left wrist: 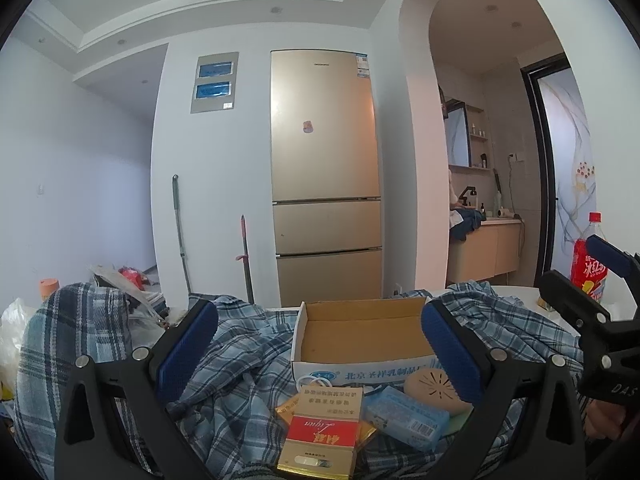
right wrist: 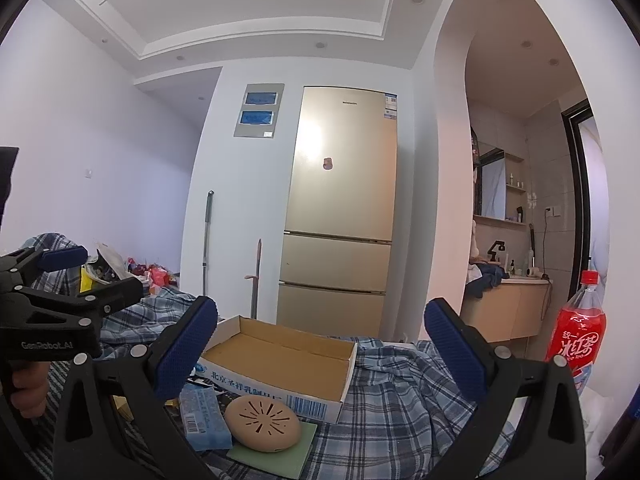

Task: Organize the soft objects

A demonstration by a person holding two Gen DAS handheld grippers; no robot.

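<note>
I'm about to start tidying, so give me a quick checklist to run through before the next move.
1. Left gripper open and empty: ok.
2. Right gripper open and empty: ok.
3. Shallow open cardboard box empty inside: ok.
4. Blue plaid cloth within view and free of items on its right part: ok.
5. Tan oval perforated case and light blue wrapped packet lie clear of the box: ok.
6. Red drink bottle upright: ok; clear of the cloth: cannot tell.
</note>
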